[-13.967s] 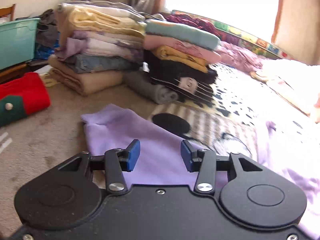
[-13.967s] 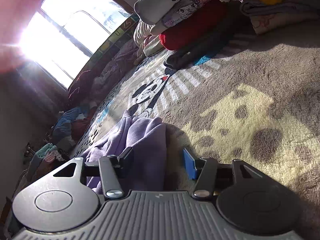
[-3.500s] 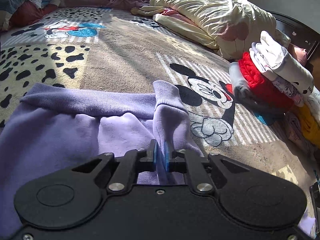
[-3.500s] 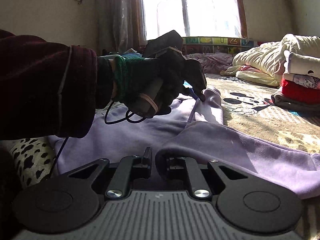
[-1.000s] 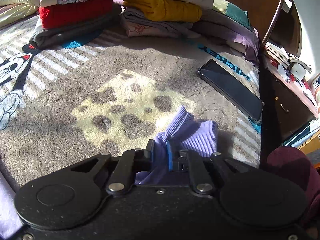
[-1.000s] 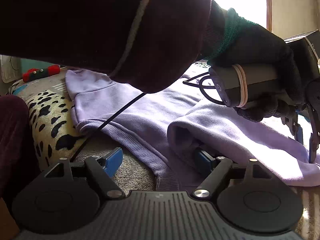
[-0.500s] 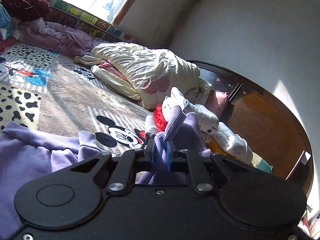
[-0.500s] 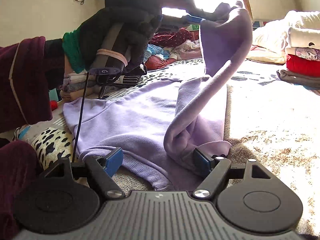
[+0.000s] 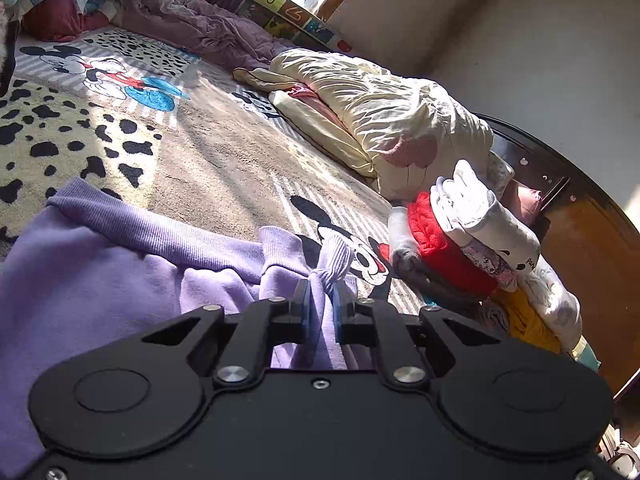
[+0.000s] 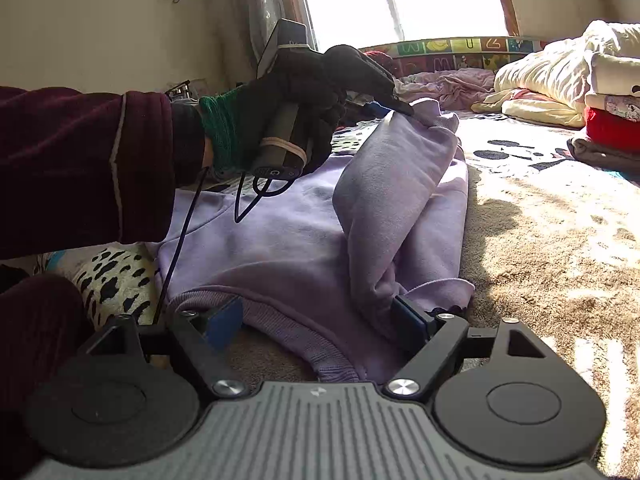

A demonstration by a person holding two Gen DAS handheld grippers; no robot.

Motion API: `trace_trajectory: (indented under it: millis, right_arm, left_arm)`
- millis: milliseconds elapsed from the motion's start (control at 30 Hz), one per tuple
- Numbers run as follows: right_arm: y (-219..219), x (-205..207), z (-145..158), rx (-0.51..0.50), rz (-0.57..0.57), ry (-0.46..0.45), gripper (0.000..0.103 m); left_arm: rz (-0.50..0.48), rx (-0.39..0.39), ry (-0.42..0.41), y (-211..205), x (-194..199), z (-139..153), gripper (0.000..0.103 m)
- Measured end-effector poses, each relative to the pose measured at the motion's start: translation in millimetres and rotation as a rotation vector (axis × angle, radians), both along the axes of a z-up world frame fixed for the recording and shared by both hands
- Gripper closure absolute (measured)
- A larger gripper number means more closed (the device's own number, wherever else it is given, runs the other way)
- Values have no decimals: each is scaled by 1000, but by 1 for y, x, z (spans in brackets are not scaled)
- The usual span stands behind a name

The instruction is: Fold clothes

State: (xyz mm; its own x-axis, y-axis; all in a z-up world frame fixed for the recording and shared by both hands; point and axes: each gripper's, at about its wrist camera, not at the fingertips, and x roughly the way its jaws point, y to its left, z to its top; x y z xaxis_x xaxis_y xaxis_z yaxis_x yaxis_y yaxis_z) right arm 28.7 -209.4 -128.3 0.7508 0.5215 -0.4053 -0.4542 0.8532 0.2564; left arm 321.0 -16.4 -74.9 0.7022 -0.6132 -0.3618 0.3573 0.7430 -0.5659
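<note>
Left gripper (image 9: 321,300): jaws clamped on the ribbed cuff (image 9: 334,258) of the lilac sweatshirt's (image 10: 280,248) sleeve (image 10: 384,200).
Right gripper (image 10: 320,320): jaws wide apart and opening; hem fold between them, brushing the right pad, not pinched.
Sweatshirt: flat on the patterned blanket (image 9: 224,152), centre frame in the right wrist view, long axis running away toward the window. Sleeve arches from lower centre up to the cuff at upper centre; the left hand (image 10: 304,92) is nearer it. Judged next: lay the sleeve across the body.
</note>
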Motion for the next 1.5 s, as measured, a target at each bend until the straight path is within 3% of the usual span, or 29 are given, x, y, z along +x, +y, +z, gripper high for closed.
trace_trajectory:
  millis: [33,100,167,267,300,467,533,567,600,633,667,767,900,1033,1167,1233,1400,1500]
  right_arm:
    - [-3,0,1,16,-5,0,23]
    - [-9,-4,6,53,-14,-16,23]
    - [-11,-9,12,64,-31,-61,24]
    - [-14,-11,16,63,-70,-96,24]
    - [-14,-9,16,56,-85,-98,24]
    - [-20,-6,18,61,-147,-120,28]
    - [-18,-7,19,38,-159,-148,29]
    - [-16,-8,20,26,-155,-165,29]
    - [-13,-7,20,14,-144,-170,29]
    - [-10,-5,19,3,-127,-162,29]
    - [-6,-1,16,-12,-110,-136,29]
    - [3,9,7,-62,-81,-53,28]
    - [-3,7,10,-32,-84,-57,28]
    - [-4,7,7,-35,-80,-32,28]
    - [0,7,4,-43,-40,10,27]
    - [4,1,5,-66,-29,-1,27]
    - [12,-20,13,-137,-52,-105,32]
    - [24,-22,16,-192,-39,-183,32]
  left_arm:
    - [-7,-20,-14,1,0,1,94]
    - [-15,-138,-42,10,-1,0,94]
    - [15,-157,-19,13,2,-5,94]
    - [80,96,141,0,19,-28,94]
    - [93,138,160,-2,20,-36,94]
    - [82,74,117,7,11,-33,94]
    - [63,129,128,3,13,-33,92]
    - [55,177,130,-1,13,-33,87]
    - [60,221,115,-3,11,-29,80]
    - [65,265,99,-6,8,-25,66]
    - [71,292,59,-7,3,-17,65]
    - [46,375,-37,-12,-31,3,66]
    - [-125,425,-116,-22,-102,16,69]
    - [-307,470,-152,-42,-154,-2,72]
    - [-306,621,-184,-66,-176,-38,71]
    - [-278,580,-149,-62,-174,-31,71]
    - [-237,534,-170,-55,-180,-12,71]
    - [-220,516,-48,-52,-160,-23,71]
